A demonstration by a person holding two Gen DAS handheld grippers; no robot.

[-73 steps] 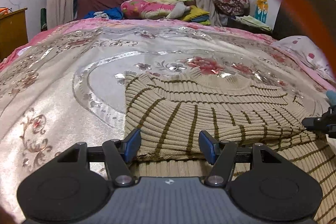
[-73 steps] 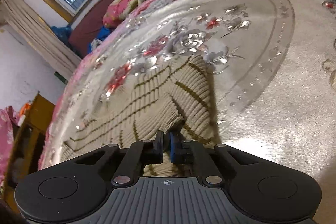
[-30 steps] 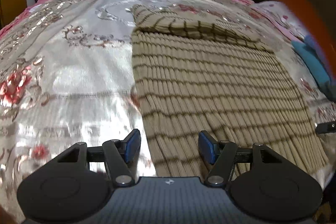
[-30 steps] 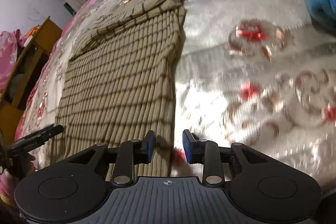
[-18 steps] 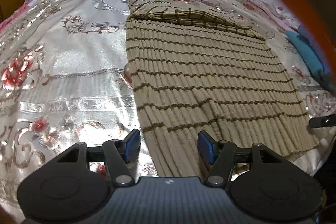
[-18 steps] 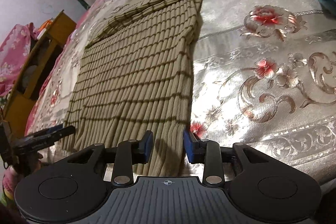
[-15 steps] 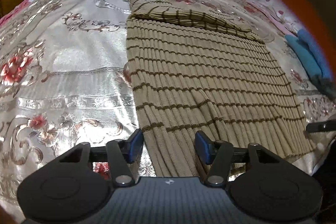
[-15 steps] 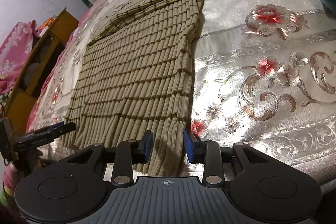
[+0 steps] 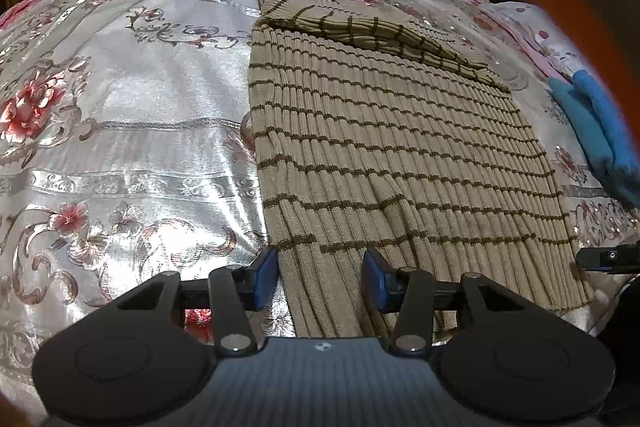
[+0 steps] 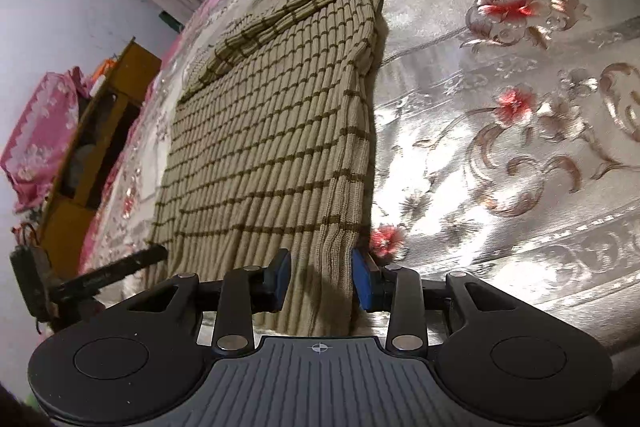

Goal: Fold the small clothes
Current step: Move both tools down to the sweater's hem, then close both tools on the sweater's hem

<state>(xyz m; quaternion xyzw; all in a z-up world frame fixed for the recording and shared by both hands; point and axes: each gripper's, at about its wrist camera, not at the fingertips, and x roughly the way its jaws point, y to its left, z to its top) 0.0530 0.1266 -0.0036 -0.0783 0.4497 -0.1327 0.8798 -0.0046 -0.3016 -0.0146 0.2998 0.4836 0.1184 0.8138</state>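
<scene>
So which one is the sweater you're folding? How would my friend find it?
Look at the big bed with the shiny flowered bedspread. Spread flat in its middle lies the sweater, its near edge reaching toward both grippers. It's the only tan ribbed knit with thin brown stripes; the folded cloth beside it is plain blue.

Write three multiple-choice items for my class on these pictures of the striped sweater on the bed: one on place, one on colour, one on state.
1. Where is the blue cloth relative to the sweater in the left wrist view?
A to its right
B on top of it
C to its left

2. The sweater's stripes are:
A red
B dark brown
C white

3. The sweater's far end is:
A rolled into a ball
B hanging off the bed
C folded over

A: it lies past the right edge.
B: thin brown lines on beige.
C: a flap lies across the top.
</scene>
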